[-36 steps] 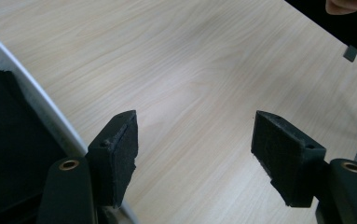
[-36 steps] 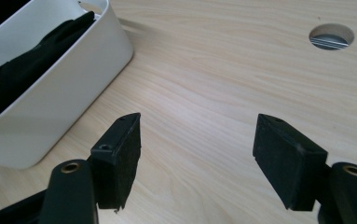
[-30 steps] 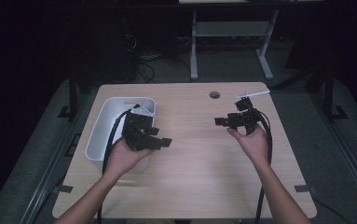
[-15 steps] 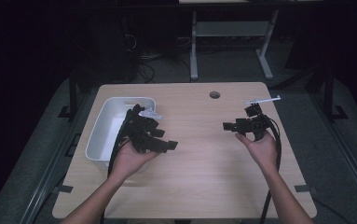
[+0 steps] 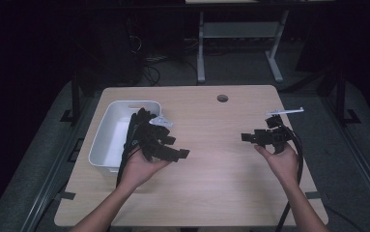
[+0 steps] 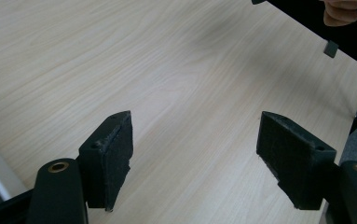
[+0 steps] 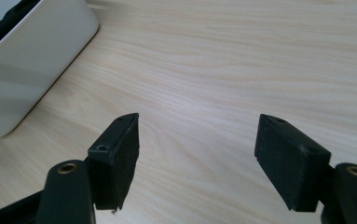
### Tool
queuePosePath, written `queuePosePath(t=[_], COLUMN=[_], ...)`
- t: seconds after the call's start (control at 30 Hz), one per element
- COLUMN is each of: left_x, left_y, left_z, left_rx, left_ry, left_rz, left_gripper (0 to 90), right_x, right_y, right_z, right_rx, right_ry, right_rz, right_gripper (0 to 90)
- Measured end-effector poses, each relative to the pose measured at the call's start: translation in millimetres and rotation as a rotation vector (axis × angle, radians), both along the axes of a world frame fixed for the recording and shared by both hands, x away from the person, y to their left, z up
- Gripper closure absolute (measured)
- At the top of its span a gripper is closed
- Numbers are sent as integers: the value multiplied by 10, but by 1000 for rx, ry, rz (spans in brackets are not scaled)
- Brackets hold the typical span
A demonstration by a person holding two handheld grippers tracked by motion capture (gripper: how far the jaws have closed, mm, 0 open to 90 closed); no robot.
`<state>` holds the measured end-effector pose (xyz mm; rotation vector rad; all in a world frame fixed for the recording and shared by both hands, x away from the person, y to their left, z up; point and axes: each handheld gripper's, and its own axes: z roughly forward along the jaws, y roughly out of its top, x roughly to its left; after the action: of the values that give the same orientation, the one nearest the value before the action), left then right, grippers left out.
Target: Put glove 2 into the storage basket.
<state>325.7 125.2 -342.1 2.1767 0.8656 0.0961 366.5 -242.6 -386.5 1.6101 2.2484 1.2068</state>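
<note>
The left tool (image 5: 173,150) stands wide with nothing between its pads, and it hovers just beside the white bin (image 5: 106,140), over the bin's right wall. The right tool (image 5: 250,137) is also wide and empty, well apart from the bin, above the bare counter (image 5: 211,193) on the side far from it. I think a risk is the left tool's cable (image 5: 127,145), which hangs across the bin: a quick move could drag or tip the bin. No brand, label or writing can be read.

No readable text, labels, brands or numbers anywhere.
</note>
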Motion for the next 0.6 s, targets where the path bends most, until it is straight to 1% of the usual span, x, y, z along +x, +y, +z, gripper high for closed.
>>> queuePosePath(t=[0.23, 0.27, 0.3, 0.33, 0.4, 0.5, 0.6], left_x=[-62, -81, -81, -102, -130, -167, -210], left_y=[-90, -115, -115, -146, -178, -218, -289], left_z=[-58, -89, -89, -128, -162, -195, -251], left_rx=[-1, -1, -1, 1, -9, -9, -3], left_ry=[-9, -8, -8, -8, -7, -14, -19], left_rz=[-20, -26, -26, -29, -31, -37, -52], left_gripper=[267, 267, 267, 267, 263, 262, 262], right_x=[-89, -100, -111, -122, -143, -183, -228], right_y=[-109, -125, -133, -144, -170, -197, -225], right_z=[-89, -111, -121, -137, -170, -204, -255], right_rx=[0, -2, -4, -6, -5, -5, -15], right_ry=[11, 11, 17, 18, 21, 20, 26], right_rz=[-15, -13, -14, -17, -15, -16, -17], right_gripper=[303, 303, 303, 303, 302, 302, 302])
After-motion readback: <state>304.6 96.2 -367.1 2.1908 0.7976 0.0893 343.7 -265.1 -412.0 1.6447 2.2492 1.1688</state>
